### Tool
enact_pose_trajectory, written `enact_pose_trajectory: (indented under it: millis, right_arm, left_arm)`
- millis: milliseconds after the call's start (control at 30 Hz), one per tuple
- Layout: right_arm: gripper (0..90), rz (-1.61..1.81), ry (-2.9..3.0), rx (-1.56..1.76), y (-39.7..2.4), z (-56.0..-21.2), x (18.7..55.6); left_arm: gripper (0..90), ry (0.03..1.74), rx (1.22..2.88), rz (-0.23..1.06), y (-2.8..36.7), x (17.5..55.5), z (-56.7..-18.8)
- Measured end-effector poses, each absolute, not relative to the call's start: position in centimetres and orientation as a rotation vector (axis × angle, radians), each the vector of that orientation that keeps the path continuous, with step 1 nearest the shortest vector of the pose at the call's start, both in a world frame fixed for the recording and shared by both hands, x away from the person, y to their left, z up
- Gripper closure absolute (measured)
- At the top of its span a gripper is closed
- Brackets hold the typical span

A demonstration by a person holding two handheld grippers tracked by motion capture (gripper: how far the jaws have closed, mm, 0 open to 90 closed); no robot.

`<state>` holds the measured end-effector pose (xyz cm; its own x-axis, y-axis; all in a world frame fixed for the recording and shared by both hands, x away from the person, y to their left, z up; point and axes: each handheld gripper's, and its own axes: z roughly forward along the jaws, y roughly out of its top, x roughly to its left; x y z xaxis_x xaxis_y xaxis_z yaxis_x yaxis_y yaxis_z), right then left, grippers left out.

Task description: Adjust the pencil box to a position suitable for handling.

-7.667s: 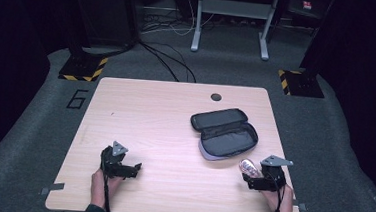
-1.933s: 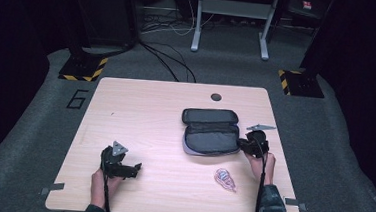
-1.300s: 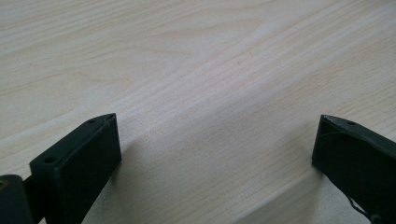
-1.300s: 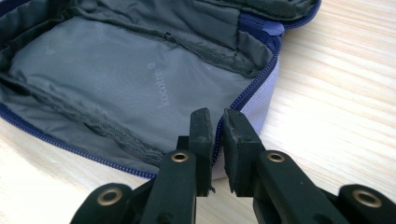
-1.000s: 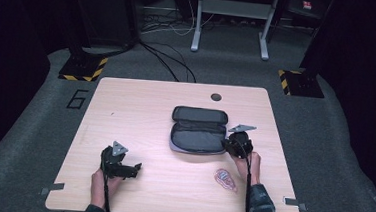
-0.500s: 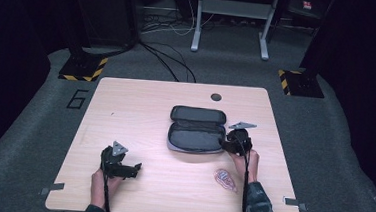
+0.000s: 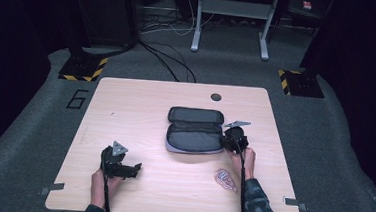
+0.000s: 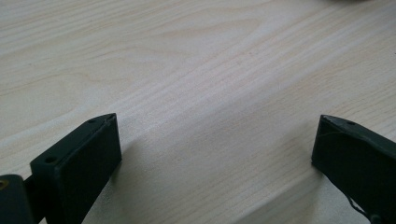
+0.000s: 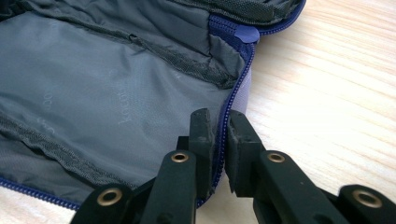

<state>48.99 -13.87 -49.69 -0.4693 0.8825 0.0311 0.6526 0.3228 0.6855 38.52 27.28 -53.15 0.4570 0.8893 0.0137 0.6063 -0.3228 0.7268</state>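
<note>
- The open pouch [image 7: 195,130] lies in the middle of the table [image 7: 140,112].
- The right gripper [image 9: 218,140] pinches the pouch's zipper rim; I judge it is positioning the pouch.
- The left gripper [image 8: 215,154] rests spread and empty.
- Next, probably release and fetch the small packet [image 7: 225,179].

The high view looks forward and down on the whole wooden table [image 7: 140,107] from afar. The left gripper view skims bare tabletop closely. The right gripper view sits just over the open pouch [image 9: 116,93], shared with the high view [image 7: 194,131].
</note>
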Motion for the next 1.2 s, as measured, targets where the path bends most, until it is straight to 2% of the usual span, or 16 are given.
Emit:
enact_pose_trajectory:
  millis: [367, 733, 800, 967, 1200]
  right_arm:
    - [75.5, 0.976, 2.271, 1.418, -12.2, -49.3, 47.9]
    - [74.6, 0.972, 2.286, 1.384, -11.4, -49.4, 47.7]
    - [69.5, 0.988, 2.291, 1.381, -11.5, -49.4, 47.7]
    - [42.7, 1.061, 2.287, 1.363, -12.4, -48.6, 46.9]
    - [21.0, 1.086, 2.302, 1.315, -13.8, -47.5, 45.4]
  left_arm:
    - [1.3, 1.243, 2.061, 0.538, 27.3, 38.5, -53.1]
    - [1.3, 1.241, 2.06, 0.541, 27.3, 38.5, -53.1]
    - [1.4, 1.241, 2.06, 0.541, 27.3, 38.5, -53.1]
    - [1.4, 1.242, 2.059, 0.543, 27.3, 38.5, -53.1]
    - [1.4, 1.241, 2.044, 0.555, 27.3, 38.5, -53.2]
